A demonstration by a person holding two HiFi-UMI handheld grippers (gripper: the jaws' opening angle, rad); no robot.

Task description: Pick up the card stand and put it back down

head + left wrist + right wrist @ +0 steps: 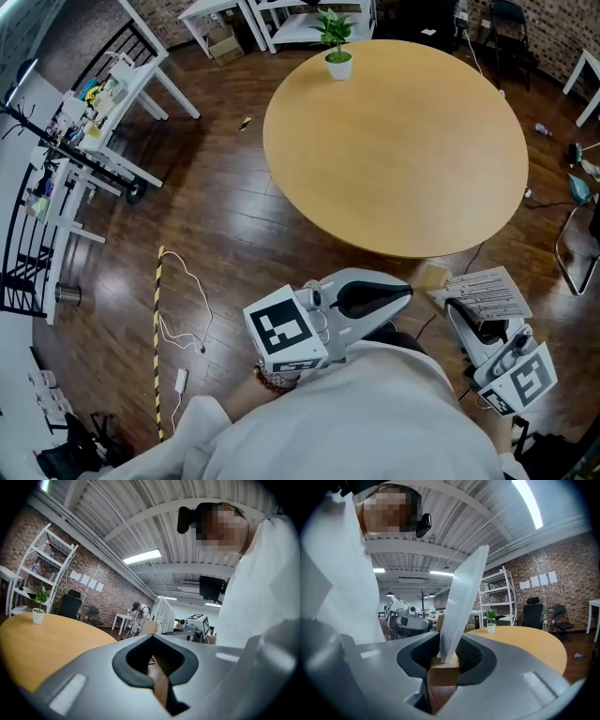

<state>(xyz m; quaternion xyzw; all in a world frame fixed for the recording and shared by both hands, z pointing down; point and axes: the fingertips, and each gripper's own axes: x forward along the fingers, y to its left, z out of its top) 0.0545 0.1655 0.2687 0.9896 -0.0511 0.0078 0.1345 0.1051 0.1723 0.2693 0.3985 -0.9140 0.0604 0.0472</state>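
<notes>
The card stand is a small wooden block [443, 672] with a white printed card [461, 606] standing in its slot. My right gripper [447, 651] is shut on the block and holds it in the air, close to my body. In the head view the card [487, 292] lies over the right gripper [459, 305], short of the near edge of the round wooden table [394, 141]. My left gripper [408, 291] is beside it, also short of the table, its jaws shut with nothing between them [152, 639].
A small potted plant [336, 42] stands at the table's far edge. White racks [94, 103] line the left, white tables [281, 19] the back. A cable [187, 309] and striped tape [157, 337] lie on the dark wood floor. A chair frame [572, 248] is at the right.
</notes>
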